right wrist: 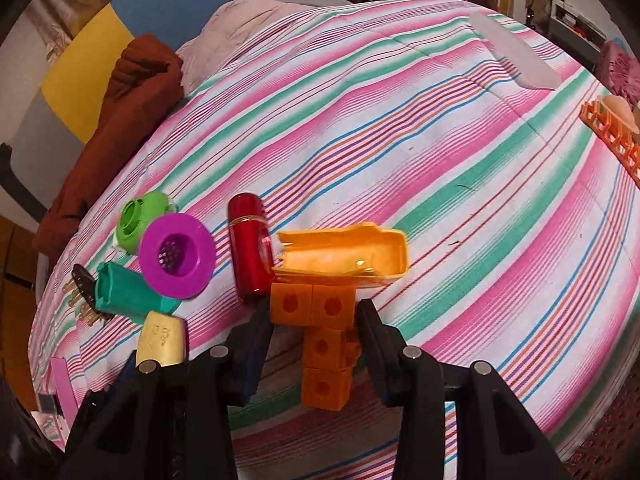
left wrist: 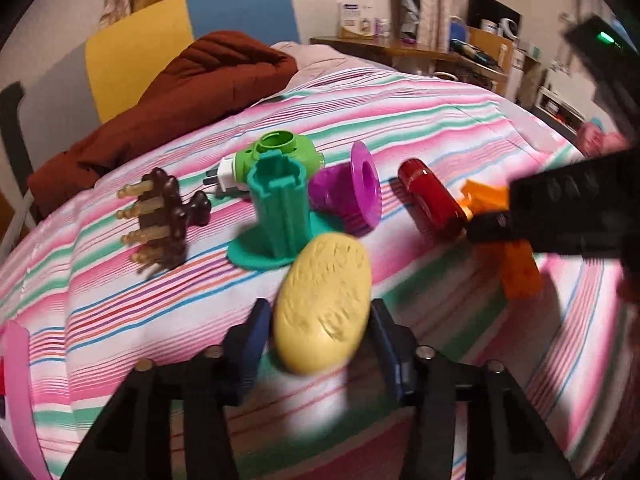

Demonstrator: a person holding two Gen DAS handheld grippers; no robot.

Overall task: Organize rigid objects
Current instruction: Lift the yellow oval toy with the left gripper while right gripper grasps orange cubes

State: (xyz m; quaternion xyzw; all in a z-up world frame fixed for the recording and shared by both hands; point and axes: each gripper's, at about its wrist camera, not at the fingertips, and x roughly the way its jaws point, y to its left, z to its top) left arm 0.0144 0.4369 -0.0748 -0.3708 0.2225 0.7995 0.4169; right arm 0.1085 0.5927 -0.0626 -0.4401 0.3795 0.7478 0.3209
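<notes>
The left hand-held gripper clamps a smooth yellow oval bar; the right hand-held gripper grasps knobbly orange cube blocks over the striped bed.

The bed is covered with a striped quilt in pink, green and white. On it lie a brown hair clip, a green plug adapter, a teal flanged tube, a purple funnel-shaped cup, a red cylinder and an open orange case. A brown blanket lies bunched at the far side, and an orange rack sits near the right edge.
</notes>
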